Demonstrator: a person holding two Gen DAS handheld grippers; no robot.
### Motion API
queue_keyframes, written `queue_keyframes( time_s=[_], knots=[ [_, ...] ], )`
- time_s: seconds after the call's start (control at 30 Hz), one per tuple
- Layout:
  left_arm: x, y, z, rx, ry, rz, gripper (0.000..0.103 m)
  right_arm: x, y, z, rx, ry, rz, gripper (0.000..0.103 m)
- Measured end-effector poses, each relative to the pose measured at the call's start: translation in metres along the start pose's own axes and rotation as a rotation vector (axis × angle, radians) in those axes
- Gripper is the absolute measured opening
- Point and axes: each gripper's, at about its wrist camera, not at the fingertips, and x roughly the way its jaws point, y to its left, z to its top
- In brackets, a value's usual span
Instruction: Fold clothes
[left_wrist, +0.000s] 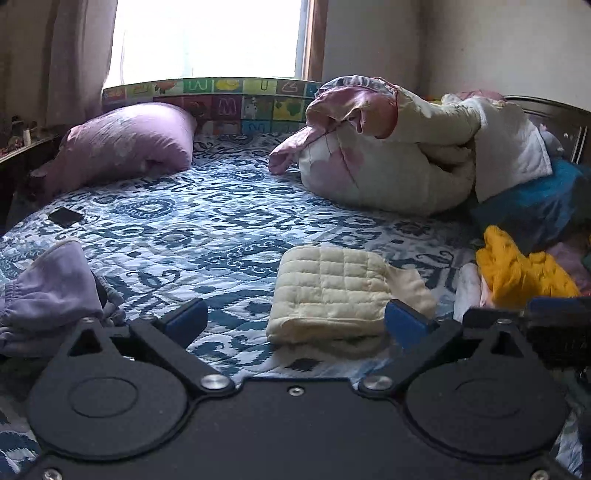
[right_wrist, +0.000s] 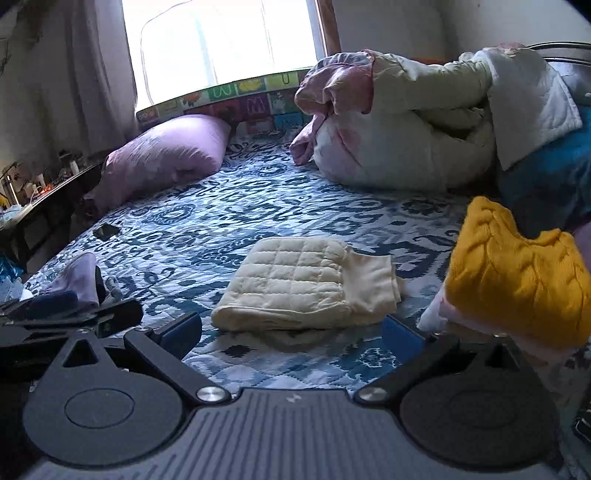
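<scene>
Left wrist view: bed (left_wrist: 221, 206) under a blue-and-white patterned quilt fills most of the frame, bright window (left_wrist: 207, 37) behind it with a curtain (left_wrist: 74, 55) on the left and plain wall to the right. Alphabet play mat (left_wrist: 229, 99) stands upright along the far edge of the bed, below the window. Big rumpled cream-and-pink comforter (left_wrist: 388, 155) is heaped at the far right; lilac pillow (left_wrist: 129, 144) lies at the far left. Middle of the quilt between pillow and comforter is open. Folded cream quilted garment (left_wrist: 328, 295) lies flat near the front edge, just ahead of the left gripper (left_wrist: 295, 321), closer to its right finger. Mustard knit garment (left_wrist: 517, 269) is piled at the right, beside a teal cloth (left_wrist: 535, 206). Lilac garment (left_wrist: 48, 288) is bunched at the front left, near the left finger. Dark phone (left_wrist: 65, 217) lies flat on the quilt further back on the left. Left gripper jaws spread wide, holding nothing. Right wrist view: right gripper (right_wrist: 291, 332) likewise spread and empty, cream garment just ahead between its fingers, not touched. Cluttered dark side table (right_wrist: 44, 195) runs along the bed's left edge.
</scene>
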Motion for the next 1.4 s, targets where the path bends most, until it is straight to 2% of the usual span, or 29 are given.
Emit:
queue_keyframes(
  time_s=[0.1, 0.27, 0.4, 0.7, 0.9, 1.4],
  knots=[
    [0.003, -0.004, 0.0, 0.008, 0.011, -0.016, 0.103, 0.001, 0.001, 0.002, -0.035, 0.014, -0.062, 0.103],
    [0.011, -0.015, -0.002, 0.011, 0.042, -0.008, 0.103, 0.005, -0.014, 0.002, 0.006, 0.082, -0.117, 0.103],
    [0.008, -0.031, -0.001, 0.06, 0.046, 0.038, 0.103, 0.006, -0.018, 0.0, -0.001, 0.088, -0.144, 0.103],
    [0.019, -0.038, -0.003, 0.101, 0.055, 0.13, 0.103, 0.023, -0.019, -0.006, -0.015, 0.149, -0.131, 0.103],
    [0.022, -0.04, -0.005, 0.115, 0.062, 0.167, 0.103, 0.025, -0.015, -0.005, -0.026, 0.151, -0.116, 0.103],
    [0.025, -0.043, -0.008, 0.108, 0.065, 0.143, 0.103, 0.028, -0.02, -0.005, -0.003, 0.151, -0.132, 0.103]
  ],
)
